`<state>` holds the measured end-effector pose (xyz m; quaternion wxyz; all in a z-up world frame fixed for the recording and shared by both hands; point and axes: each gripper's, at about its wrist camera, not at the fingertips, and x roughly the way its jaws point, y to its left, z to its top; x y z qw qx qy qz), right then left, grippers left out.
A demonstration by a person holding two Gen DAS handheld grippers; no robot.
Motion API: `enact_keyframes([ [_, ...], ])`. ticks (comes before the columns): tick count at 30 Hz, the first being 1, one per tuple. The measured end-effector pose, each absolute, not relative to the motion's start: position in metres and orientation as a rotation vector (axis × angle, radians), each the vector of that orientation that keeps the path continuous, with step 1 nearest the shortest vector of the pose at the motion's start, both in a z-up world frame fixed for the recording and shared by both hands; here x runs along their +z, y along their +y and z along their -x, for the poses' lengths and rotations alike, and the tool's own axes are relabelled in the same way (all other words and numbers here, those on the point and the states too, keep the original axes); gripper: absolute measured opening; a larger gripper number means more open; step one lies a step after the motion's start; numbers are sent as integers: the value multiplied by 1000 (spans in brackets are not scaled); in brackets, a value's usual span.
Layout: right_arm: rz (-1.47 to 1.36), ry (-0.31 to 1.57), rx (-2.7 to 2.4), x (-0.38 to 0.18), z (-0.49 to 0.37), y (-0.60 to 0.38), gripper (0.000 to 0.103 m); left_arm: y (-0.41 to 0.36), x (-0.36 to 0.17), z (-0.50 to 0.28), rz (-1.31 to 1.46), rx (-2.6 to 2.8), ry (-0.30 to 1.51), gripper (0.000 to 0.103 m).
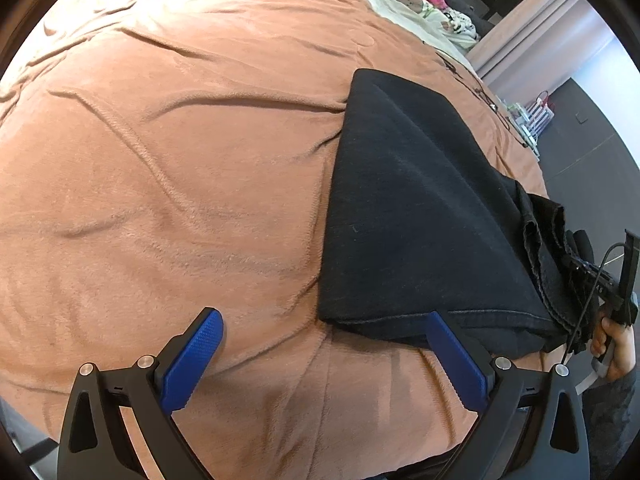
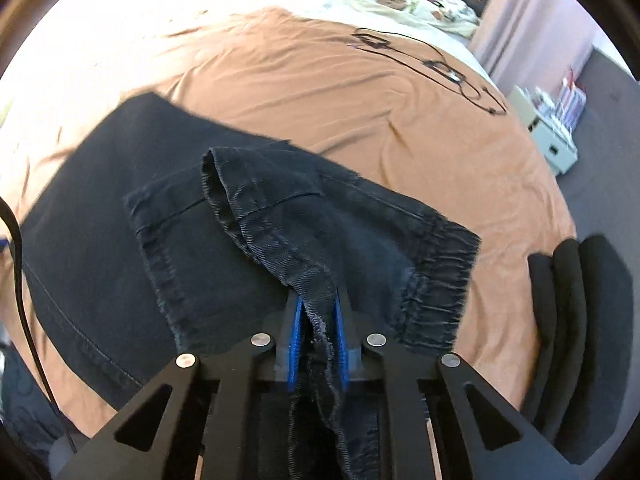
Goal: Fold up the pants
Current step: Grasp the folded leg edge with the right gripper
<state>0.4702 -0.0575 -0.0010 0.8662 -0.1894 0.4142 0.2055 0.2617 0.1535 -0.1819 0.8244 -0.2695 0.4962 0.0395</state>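
Right gripper (image 2: 318, 336) clamped on a bunched fold of the black denim pants (image 2: 280, 224), blue pads (image 2: 297, 344) pressed together on the frayed edge of the cloth, fabric trailing back between the black arms toward the camera. Lifted from that pinch, a hemmed flap draped forward over the rest of the garment, an elastic gathered cuff (image 2: 436, 280) lying to the right of the grip. Spread beyond and to the left, the wider folded body of the pants, flat on the orange-brown blanket (image 2: 320, 92) that covered the bed. Farther off on the blanket, a black cable (image 2: 440, 68) looped near the far right edge; past it, a pale patterned quilt (image 2: 400, 0) and pink items at the head of the bed. At the right margin, stacked dark padded shapes (image 2: 576, 340), kind not clear. Left gripper (image 1: 324, 344) spread wide apart, holding nothing, its blue pads (image 1: 192, 360) hovering low over bare blanket (image 1: 160, 160); right-hand pad just beside the near edge of the folded pants (image 1: 420, 208), contact not certain. Pants lay to the right in that view, smooth across the top. Beyond the pants at the far right, the other gripper's black frame and a hand (image 1: 616, 348) on its handle.
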Motion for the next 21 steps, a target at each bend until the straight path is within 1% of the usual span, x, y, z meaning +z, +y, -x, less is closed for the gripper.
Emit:
enact_keyframes([
  [6, 187, 903, 396, -2, -505, -112, 8, 153, -183, -264, 576, 90, 1056, 102],
  [9, 138, 913, 300, -8, -522, -138, 8, 153, -184, -264, 581, 90, 1058, 102],
  [13, 11, 935, 360, -10, -519, -161, 8, 155, -185, -261, 594, 89, 1054, 102],
  [14, -3, 938, 376, -11, -517, -164, 10, 156, -185, -261, 598, 90, 1054, 102],
  [16, -32, 950, 413, -15, -512, -168, 21, 157, -186, -259, 603, 89, 1054, 102],
  [17, -38, 957, 424, -18, -514, -170, 33, 158, -186, -259, 607, 88, 1052, 102],
  [19, -24, 967, 427, -23, -517, -172, 50, 159, -187, -257, 612, 86, 1051, 102],
  [21, -26, 975, 435, -28, -520, -172, 52, 159, -186, -256, 615, 84, 1051, 102],
])
